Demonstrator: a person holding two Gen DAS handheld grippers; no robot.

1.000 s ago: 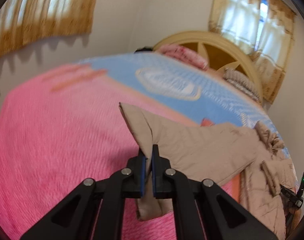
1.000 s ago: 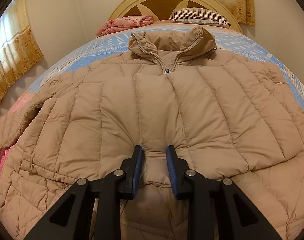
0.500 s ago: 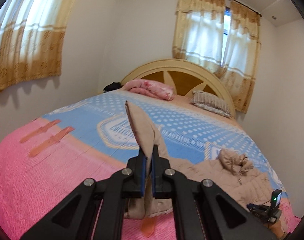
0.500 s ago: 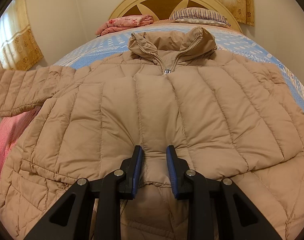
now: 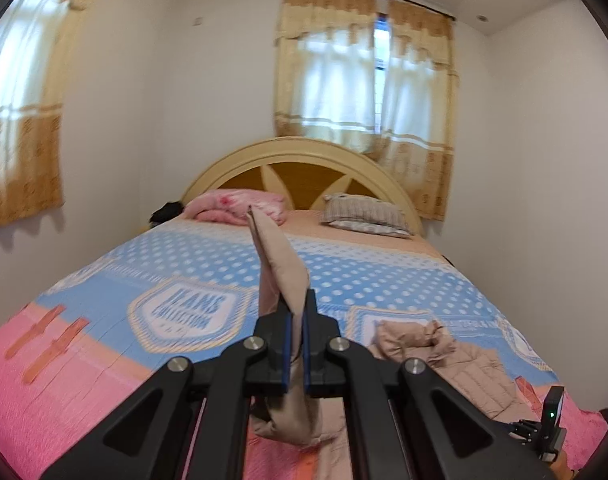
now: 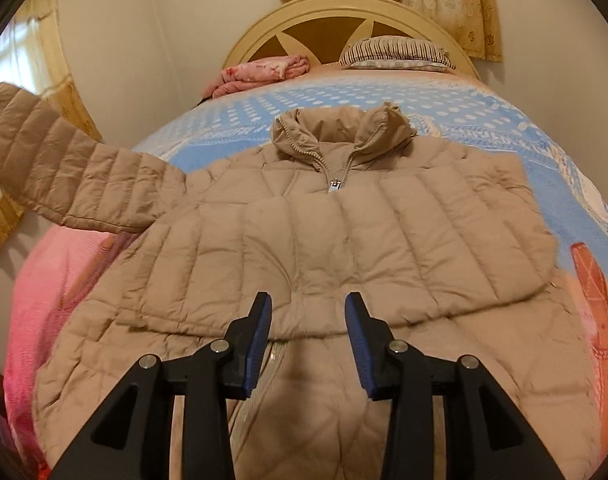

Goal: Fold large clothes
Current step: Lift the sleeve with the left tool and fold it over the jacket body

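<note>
A beige puffer jacket [image 6: 324, 240] lies front up on the bed, zipped, collar toward the headboard, its lower part folded up into a ridge. My right gripper [image 6: 309, 308] hovers just above that ridge; its jaws are opening and nothing is between them. My left gripper [image 5: 298, 320] is shut on the cuff of the jacket's sleeve [image 5: 278, 264], held up in the air. In the right wrist view this sleeve [image 6: 64, 168] stretches up and to the left off the bed. The jacket's body [image 5: 464, 364] lies low and to the right of the left gripper.
The bed cover [image 6: 464, 112] is blue with white dots and pink toward the foot. A folded pink blanket [image 6: 264, 72] and a striped pillow [image 6: 396, 54] lie against the curved headboard [image 6: 344, 12]. Walls and curtained windows close in on the left and behind.
My left gripper has risen with the sleeve, lifting it off the bed. My right gripper has let go of the jacket's fold, widened its jaws and drawn back and up.
</note>
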